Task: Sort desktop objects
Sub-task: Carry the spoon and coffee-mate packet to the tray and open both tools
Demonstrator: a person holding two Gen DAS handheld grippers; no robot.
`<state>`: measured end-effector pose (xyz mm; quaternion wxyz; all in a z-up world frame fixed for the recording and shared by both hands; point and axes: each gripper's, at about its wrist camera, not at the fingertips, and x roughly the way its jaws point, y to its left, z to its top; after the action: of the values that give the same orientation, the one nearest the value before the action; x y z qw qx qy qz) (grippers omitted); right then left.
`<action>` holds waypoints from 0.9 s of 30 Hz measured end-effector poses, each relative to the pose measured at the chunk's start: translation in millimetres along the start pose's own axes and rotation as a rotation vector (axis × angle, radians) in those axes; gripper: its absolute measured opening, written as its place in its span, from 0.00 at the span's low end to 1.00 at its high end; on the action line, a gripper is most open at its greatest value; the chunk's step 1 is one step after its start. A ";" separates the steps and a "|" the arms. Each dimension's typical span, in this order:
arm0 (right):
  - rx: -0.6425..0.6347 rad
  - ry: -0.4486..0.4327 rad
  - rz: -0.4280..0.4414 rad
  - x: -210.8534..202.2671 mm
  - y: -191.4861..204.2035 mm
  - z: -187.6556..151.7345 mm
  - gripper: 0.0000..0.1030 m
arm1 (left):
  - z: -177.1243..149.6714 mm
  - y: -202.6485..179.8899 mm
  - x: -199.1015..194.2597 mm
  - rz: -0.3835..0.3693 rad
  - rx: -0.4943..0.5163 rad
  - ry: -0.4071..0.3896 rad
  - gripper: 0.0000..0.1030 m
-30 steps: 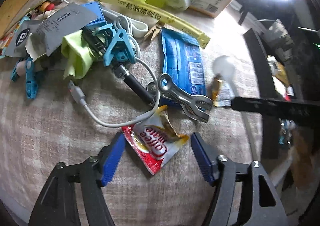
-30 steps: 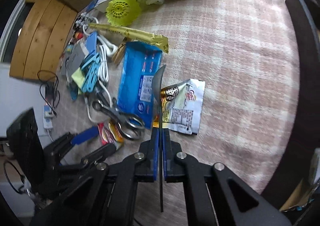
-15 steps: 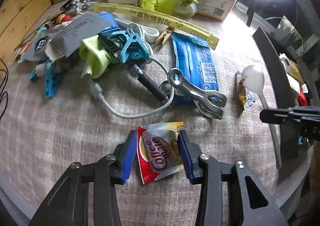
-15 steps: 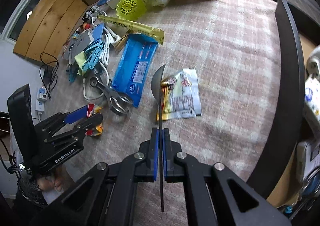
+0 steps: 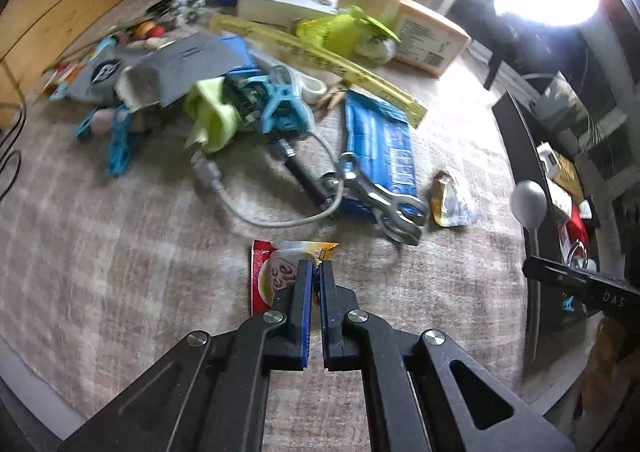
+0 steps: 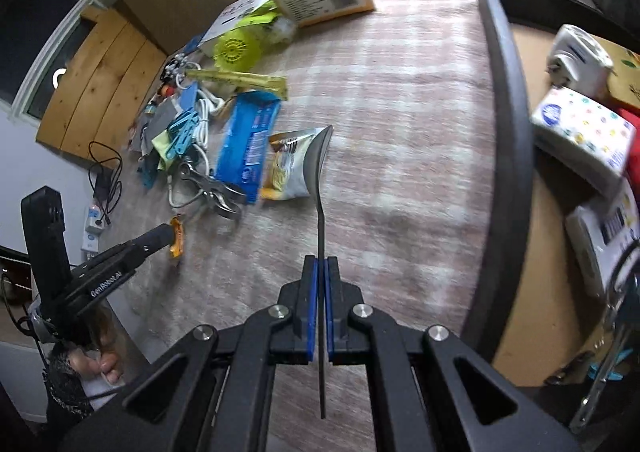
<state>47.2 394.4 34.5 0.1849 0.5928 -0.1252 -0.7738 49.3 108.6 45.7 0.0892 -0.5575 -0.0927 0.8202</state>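
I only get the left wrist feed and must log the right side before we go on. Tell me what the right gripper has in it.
Observer: The right gripper is shut on a spoon, handle clamped between the pads, bowl pointing forward and turned edge-on.
Operator: Describe what lies past that spoon on the right.
Observer: Beyond the table's dark rim sits a white tissue pack printed with coloured dots.
Operator: Confirm my sachet grip from the other side.
Observer: The right wrist view shows the left gripper closed on the Coffee-mate sachet; only its orange edge shows at the tips. Whether it is off the cloth cannot be told.
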 end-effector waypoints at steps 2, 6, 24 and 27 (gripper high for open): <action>0.006 -0.015 -0.002 -4.9 -2.8 -2.1 0.03 | 0.4 4.0 -1.6 -0.019 -0.024 -0.008 0.03; 0.012 -0.046 -0.023 -14.0 -8.3 -3.3 0.03 | 0.5 14.0 -10.7 -0.071 -0.117 -0.032 0.02; 0.189 -0.273 -0.147 -127.4 -88.9 -13.4 0.03 | 55.1 -152.7 -21.5 -0.321 0.151 -0.089 0.02; 0.241 -0.297 -0.182 -146.8 -113.3 -21.7 0.03 | 54.6 -198.8 -16.0 -0.376 0.229 -0.064 0.02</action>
<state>86.1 560.7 109.9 0.0218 0.4988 -0.1887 -0.8457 12.8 294.0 129.8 0.3003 -0.4904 -0.1043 0.8114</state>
